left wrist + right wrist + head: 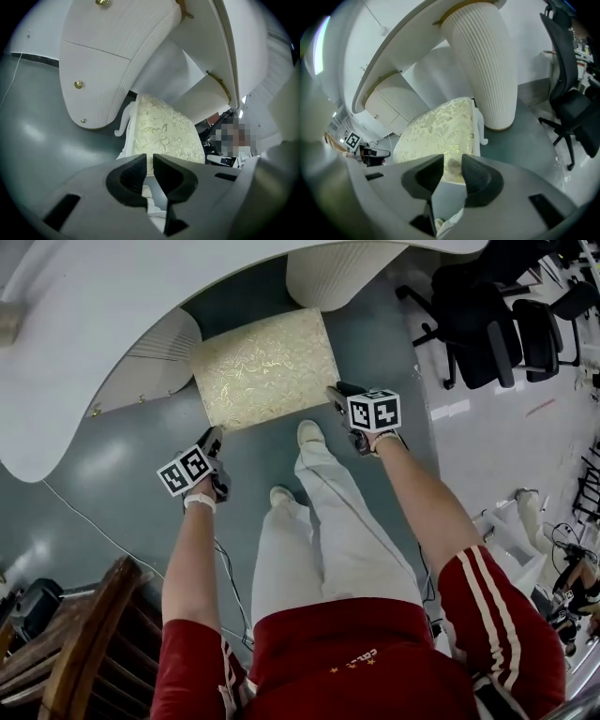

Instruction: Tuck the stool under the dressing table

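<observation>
Padded brocade stool (265,367) at 12 o'clock, partly under dressing table (84,334). L hand-held gripper (214,437) jaws almost together, R hand-held gripper (335,395) jaws slightly apart, both empty. Stool prob. stiff, moderately heavy; push seat's near edge.

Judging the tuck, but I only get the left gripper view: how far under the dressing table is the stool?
Observer: In the head view, the stool sits at the gap under the dressing table, but nearly its whole top shows in front of the tabletop edge.
Operator: Is the right gripper on it?
Observer: No. The right gripper has its jaws slightly apart with nothing between them, just off the stool's near right corner.
Operator: Anything behind me?
Observer: A wooden chair stands behind your left arm.
</observation>
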A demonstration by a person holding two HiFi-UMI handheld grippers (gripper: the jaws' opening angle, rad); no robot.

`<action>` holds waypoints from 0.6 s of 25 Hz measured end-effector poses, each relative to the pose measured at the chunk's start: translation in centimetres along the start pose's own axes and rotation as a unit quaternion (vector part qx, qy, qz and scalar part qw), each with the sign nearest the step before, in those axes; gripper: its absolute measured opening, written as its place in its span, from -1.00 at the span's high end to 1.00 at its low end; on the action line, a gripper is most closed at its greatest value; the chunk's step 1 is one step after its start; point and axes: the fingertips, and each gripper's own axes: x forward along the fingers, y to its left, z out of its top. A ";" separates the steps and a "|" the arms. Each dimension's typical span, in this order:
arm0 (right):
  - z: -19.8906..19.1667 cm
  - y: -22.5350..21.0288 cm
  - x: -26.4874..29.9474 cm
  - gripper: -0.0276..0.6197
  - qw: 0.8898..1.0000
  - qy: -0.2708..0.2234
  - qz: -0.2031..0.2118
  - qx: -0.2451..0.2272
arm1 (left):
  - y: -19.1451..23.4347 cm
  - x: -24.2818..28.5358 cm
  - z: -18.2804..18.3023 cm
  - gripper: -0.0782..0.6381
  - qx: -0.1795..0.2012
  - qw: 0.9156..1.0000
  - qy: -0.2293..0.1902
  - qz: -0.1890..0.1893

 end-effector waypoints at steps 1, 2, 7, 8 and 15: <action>-0.3 -0.3 -0.1 0.56 1.000 -0.004 -0.005 0.005 | 0.1 0.1 -0.2 0.70 0.001 1.000 -0.001 0.003; -0.6 -0.6 -0.2 0.60 1.000 -0.010 -0.009 0.014 | 0.2 0.3 -0.4 0.74 0.003 1.000 0.000 0.006; -0.8 -1.0 0.5 0.68 0.999 -0.023 -0.019 0.042 | 0.6 1.4 -0.9 0.76 0.008 1.000 0.012 0.012; -0.8 -1.0 0.6 0.68 0.999 -0.026 -0.023 0.041 | 0.6 1.5 -0.9 0.76 0.005 1.000 0.011 0.012; 0.1 -1.1 1.6 0.68 0.999 -0.025 -0.036 0.011 | 0.9 2.2 0.3 0.76 0.010 1.000 -0.018 0.018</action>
